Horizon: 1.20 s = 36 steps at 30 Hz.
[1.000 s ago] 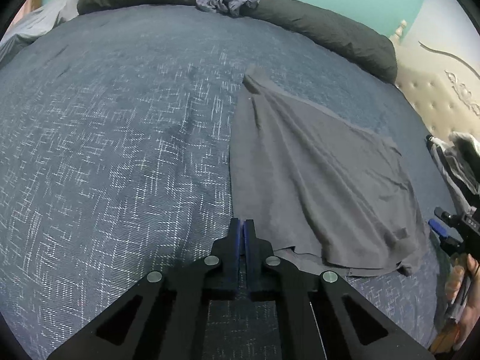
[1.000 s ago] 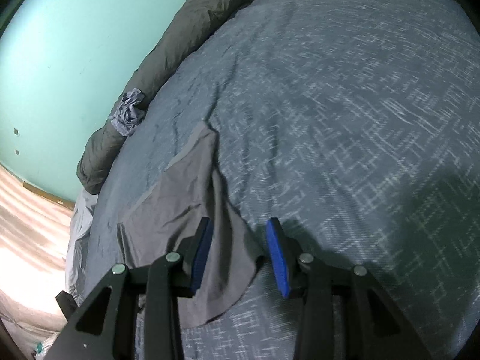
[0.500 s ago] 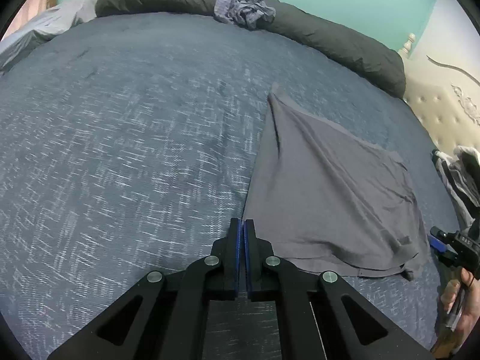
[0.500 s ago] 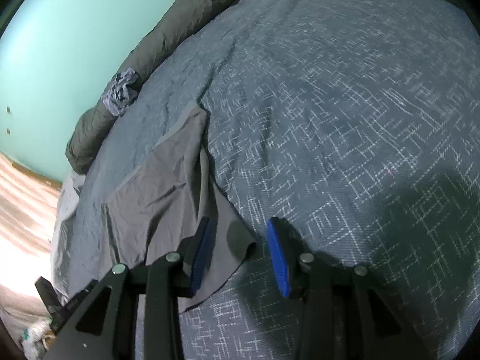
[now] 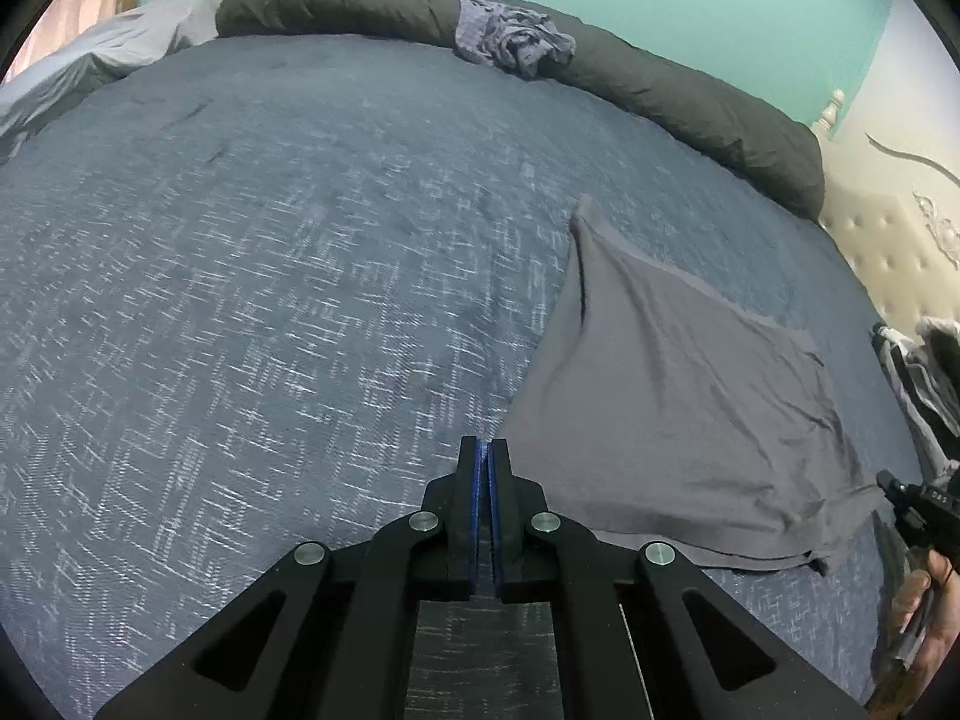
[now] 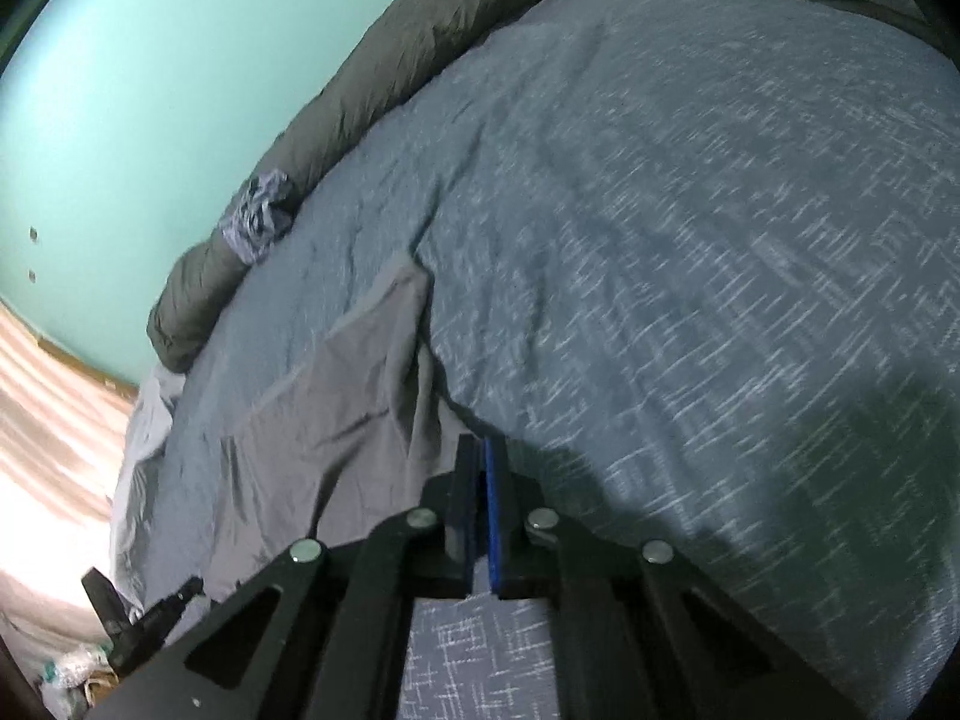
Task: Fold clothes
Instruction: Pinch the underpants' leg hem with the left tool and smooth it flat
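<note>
A grey garment (image 5: 672, 396) lies spread on the blue patterned bedspread (image 5: 270, 300), right of centre in the left wrist view. My left gripper (image 5: 483, 450) is shut, with its tips at the garment's near left corner; whether cloth is pinched is unclear. In the right wrist view the same garment (image 6: 336, 396) lies at left. My right gripper (image 6: 480, 450) is shut on the garment's near corner. The right gripper also shows at the far right edge of the left wrist view (image 5: 918, 510).
A dark grey rolled duvet (image 5: 660, 84) runs along the far edge of the bed with a crumpled blue-grey cloth (image 5: 510, 42) on it. A padded headboard (image 5: 888, 252) and more clothes (image 5: 924, 372) are at right. The teal wall (image 6: 150, 90) is behind.
My right gripper has closed on the garment's near corner; it was open before. My left gripper stays shut at the other corner, and the garment has been pulled flatter and shifted right in its view.
</note>
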Tool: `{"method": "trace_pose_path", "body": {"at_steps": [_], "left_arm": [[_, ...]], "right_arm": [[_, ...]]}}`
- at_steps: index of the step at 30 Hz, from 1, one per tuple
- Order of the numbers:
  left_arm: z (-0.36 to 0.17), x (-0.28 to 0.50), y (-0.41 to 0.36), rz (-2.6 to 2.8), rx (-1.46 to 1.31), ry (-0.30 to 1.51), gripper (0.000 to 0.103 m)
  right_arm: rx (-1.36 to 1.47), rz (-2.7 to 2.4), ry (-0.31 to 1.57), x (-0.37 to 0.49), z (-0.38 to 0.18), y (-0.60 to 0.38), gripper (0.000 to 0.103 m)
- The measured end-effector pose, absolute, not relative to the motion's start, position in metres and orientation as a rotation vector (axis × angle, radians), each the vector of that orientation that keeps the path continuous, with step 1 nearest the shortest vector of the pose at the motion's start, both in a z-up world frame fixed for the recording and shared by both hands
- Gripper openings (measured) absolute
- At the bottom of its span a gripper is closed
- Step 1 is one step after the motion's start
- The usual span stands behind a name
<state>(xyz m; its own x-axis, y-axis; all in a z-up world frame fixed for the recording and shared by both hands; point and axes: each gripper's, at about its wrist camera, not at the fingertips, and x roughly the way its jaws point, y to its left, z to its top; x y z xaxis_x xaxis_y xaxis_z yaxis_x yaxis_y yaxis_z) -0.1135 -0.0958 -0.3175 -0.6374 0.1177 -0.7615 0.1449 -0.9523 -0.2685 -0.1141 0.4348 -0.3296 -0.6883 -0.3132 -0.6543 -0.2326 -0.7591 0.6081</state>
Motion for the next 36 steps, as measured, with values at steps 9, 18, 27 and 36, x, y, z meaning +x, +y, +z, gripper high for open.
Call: {"method": "trace_pose_path", "body": {"at_steps": [9, 18, 27, 36], "left_arm": [[-0.319, -0.109, -0.097, -2.776, 1.330, 0.489, 0.002], [-0.335, -0.112, -0.100, -2.744, 1.442, 0.548, 0.003], [-0.310, -0.098, -0.100, -2.754, 1.291, 0.459, 0.009], [-0.305, -0.118, -0.006, -2.971, 1.495, 0.431, 0.014]], "right_arm": [[1.188, -2.697, -1.150, -0.106, -0.329, 0.453, 0.002], [1.266, -2.611, -1.195, -0.113, -0.347, 0.453, 0.002], [1.217, -2.717, -1.166, -0.108, -0.329, 0.456, 0.018], [1.194, -2.693, -1.199, -0.113, -0.328, 0.456, 0.024]]}}
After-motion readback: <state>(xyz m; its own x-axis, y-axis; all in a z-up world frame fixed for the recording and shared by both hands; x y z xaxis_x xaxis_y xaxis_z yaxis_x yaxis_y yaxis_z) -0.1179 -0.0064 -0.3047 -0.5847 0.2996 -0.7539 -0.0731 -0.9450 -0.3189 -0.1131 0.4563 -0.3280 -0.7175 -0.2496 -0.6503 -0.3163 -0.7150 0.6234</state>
